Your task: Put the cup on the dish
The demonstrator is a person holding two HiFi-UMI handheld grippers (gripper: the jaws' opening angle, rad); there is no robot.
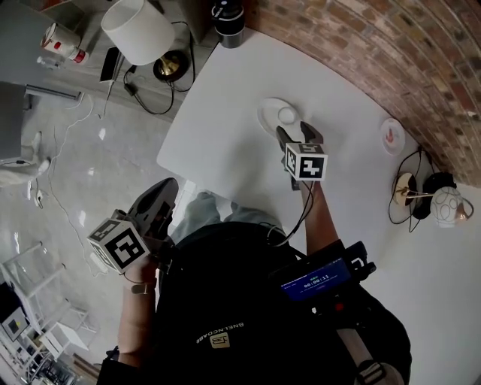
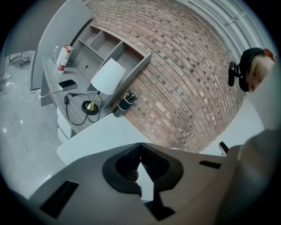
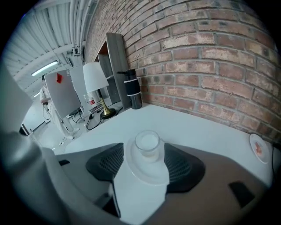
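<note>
Black clothing fills the bottom of the head view. Beside it the left claw (image 1: 167, 189) (image 2: 140, 147) hangs off the table edge over the pale floor (image 1: 83, 158), its jaws closed tip to tip with nothing between them. Farther out, the right claw (image 1: 294, 134) (image 3: 145, 154) reaches over the white table (image 1: 218, 113), jaws spread wide and gripping nothing. The near rim of the white dish (image 1: 267, 113) (image 3: 147, 175) lies between them, and the small glass cup (image 1: 286, 115) (image 3: 148, 144) stands upright on that dish. Well to the right lies a small plate (image 1: 391, 135) with a red mark. At the far edge a black flask (image 1: 228, 21) stands by the brick wall (image 1: 376, 45), and beyond the corner is a white-shaded lamp (image 1: 137, 30).
</note>
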